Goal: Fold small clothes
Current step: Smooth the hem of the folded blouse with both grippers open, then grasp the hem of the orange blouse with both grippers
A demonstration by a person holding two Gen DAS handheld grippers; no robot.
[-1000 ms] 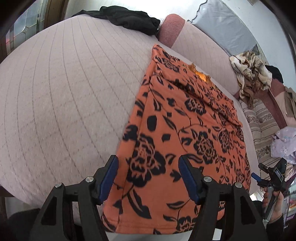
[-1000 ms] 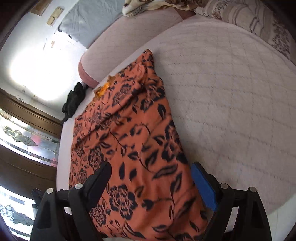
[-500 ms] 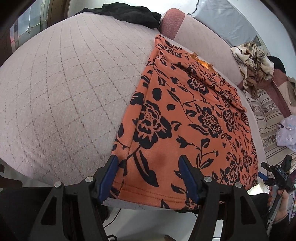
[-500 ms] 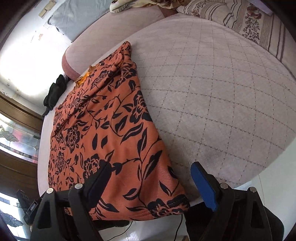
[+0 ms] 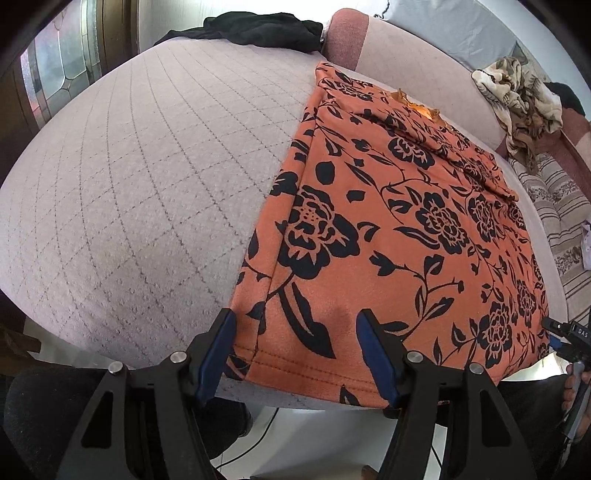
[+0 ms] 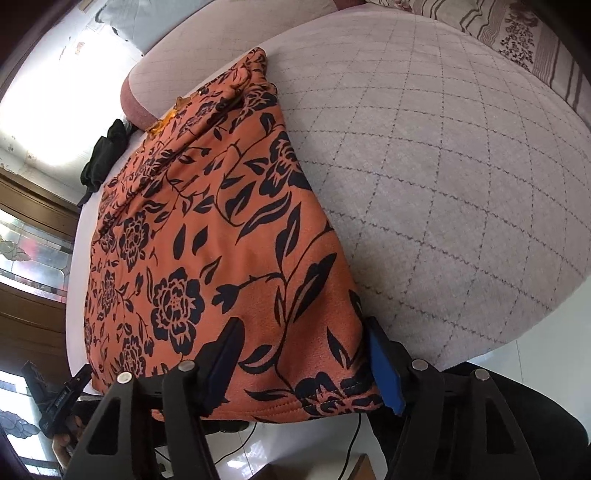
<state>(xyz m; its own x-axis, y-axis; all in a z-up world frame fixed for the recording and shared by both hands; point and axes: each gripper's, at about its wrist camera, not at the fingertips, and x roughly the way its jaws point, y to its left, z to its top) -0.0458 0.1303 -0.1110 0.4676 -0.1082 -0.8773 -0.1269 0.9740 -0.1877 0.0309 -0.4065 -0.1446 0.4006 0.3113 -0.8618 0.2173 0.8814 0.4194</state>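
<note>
An orange garment with black flowers [image 5: 399, 229] lies flat on a quilted pink-grey bed [image 5: 147, 177], its near hem hanging over the bed's front edge. My left gripper [image 5: 299, 354] is open, its blue-padded jaws either side of the hem's left corner. In the right wrist view the same garment [image 6: 207, 240] shows, and my right gripper [image 6: 306, 362] is open astride the hem's right corner. Neither gripper holds the cloth. The right gripper also shows at the right edge of the left wrist view [image 5: 565, 336].
A black garment [image 5: 255, 31] lies at the bed's far end. A beige patterned cloth [image 5: 521, 92] is heaped at the far right beside striped bedding [image 5: 561, 206]. A headboard cushion [image 5: 388, 48] runs behind. White floor [image 6: 517, 354] lies below the bed's edge.
Both grippers have drawn back toward the bed's front edge, from over the garment's middle to its near hem. The garment now lies flatter. Both grippers stay open.
</note>
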